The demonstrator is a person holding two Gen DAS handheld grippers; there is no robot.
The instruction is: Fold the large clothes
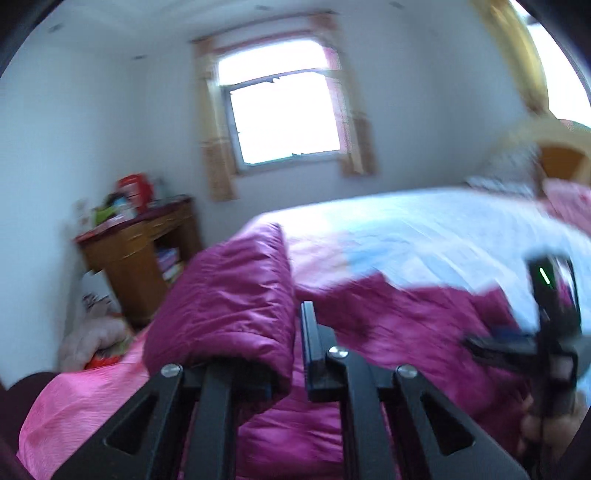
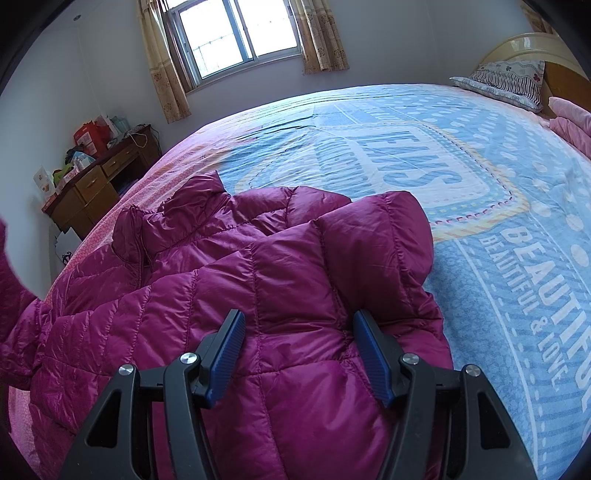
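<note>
A magenta quilted down jacket (image 2: 229, 280) lies on the bed near its foot, collar toward the window, one sleeve folded across the body. My right gripper (image 2: 299, 332) is open just above the jacket, its blue pads (image 2: 229, 350) apart with nothing between them. In the blurred left wrist view my left gripper (image 1: 284, 354) is shut on a thick fold of the jacket (image 1: 229, 295) and holds it lifted. The right gripper also shows in the left wrist view (image 1: 546, 332) at the right edge.
The bed has a blue printed sheet (image 2: 424, 155) and a pink border (image 1: 74, 406). A wooden desk (image 2: 96, 181) with clutter stands by the wall left of the bed, under a curtained window (image 2: 236, 33). A pillow (image 2: 506, 81) and headboard are at the far right.
</note>
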